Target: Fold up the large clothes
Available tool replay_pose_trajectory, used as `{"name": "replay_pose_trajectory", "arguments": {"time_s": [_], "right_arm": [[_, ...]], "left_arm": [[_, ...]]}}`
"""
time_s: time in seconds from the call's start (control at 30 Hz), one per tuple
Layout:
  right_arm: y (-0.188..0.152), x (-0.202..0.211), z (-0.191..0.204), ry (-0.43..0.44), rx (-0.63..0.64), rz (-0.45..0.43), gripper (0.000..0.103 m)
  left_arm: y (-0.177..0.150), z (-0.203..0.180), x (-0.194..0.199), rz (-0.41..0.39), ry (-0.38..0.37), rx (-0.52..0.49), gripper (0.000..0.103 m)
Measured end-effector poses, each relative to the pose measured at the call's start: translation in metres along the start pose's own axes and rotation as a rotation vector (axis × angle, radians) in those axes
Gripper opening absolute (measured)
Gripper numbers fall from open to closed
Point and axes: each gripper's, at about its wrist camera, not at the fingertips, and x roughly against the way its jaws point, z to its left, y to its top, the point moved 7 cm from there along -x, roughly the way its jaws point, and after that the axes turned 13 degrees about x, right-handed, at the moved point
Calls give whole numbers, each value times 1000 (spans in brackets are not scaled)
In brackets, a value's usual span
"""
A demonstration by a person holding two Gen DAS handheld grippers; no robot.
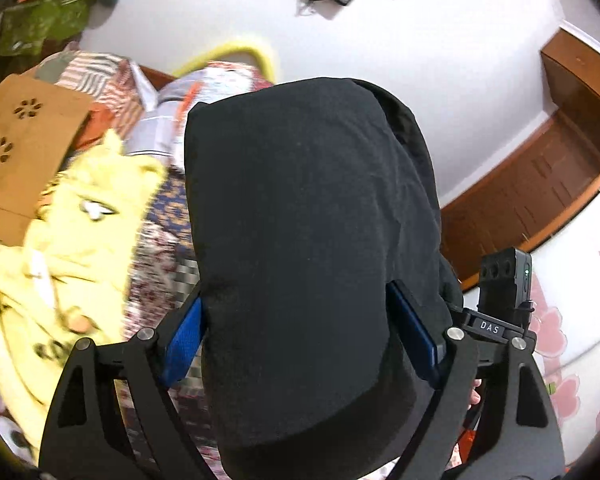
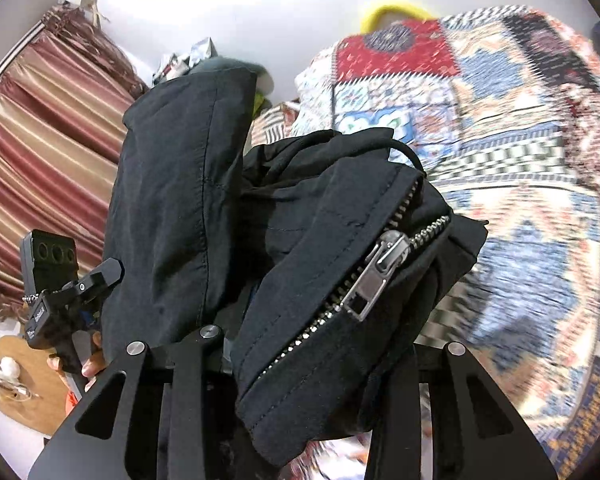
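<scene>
The left tool (image 1: 300,332) is clamped on a thick fold of the black jacket (image 1: 308,220): its blue pads (image 1: 186,338) stand wide and press the bundle from both sides, and the cloth fills the middle of the left wrist view from six o'clock up to twelve. At nine o'clock of the jacket lies a yellow garment (image 1: 64,256) on a patterned bedspread (image 1: 160,272); a brown perforated board (image 1: 20,152) sits at ten o'clock, and a wooden door (image 1: 540,184) stands at three o'clock.

The right tool (image 2: 300,360) is closed on the same black jacket (image 2: 180,200), its pads hidden under the fabric. A silver zipper (image 2: 380,276) runs across the fold at the centre. A patchwork quilt (image 2: 500,140) spreads from one to four o'clock, a striped curtain (image 2: 48,120) hangs at nine o'clock, and the other tool (image 2: 60,288) shows at eight o'clock.
</scene>
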Motion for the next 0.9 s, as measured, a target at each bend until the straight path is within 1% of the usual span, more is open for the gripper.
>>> {"name": "replay_pose_trajectory", "arguments": {"time_s": [0.07,0.13,0.27,0.3,0.4,0.43,0.47,0.53,0.57,0.63,0.7,0.77,0.83,0.87,0.9], "right_arm": [[3,-32,3,11,-11,24,33],[3,-56,3,16,-22,43,33],[-4,-115,-1,26,-62,103,33],[-5,-124,-4,22,-67,113,33],[-15,-162,-17,-10,-80,163,33],[-21,-173,-21,-31,-77,187,33],[-25,-181,-25,-49,-72,205,34],[-28,-182,-27,-43,-65,199,37],[-27,-179,-27,-32,-58,204,39],[-29,-170,-29,-42,-31,239,41],[-36,-156,-29,-63,3,277,46],[-44,-138,-28,-101,48,310,48],[-42,-124,-31,-164,104,313,49],[-44,-115,-29,-181,124,307,51],[-45,-104,-27,-205,146,298,52]], "left_arm": [[13,24,-3,1,18,25,86],[24,49,-8,3,36,53,86],[41,104,-33,24,80,114,86],[44,119,-41,34,95,133,85],[43,163,-70,82,169,188,83],[42,175,-78,96,177,202,83],[42,182,-82,97,161,215,83],[41,183,-79,77,139,206,83],[40,181,-78,74,144,194,83],[37,174,-74,77,166,174,83],[34,167,-70,69,214,134,83],[32,156,-57,38,293,48,83],[29,145,-47,14,346,-20,82],[25,138,-39,3,376,-55,82],[22,132,-35,-7,384,-79,82]]}}
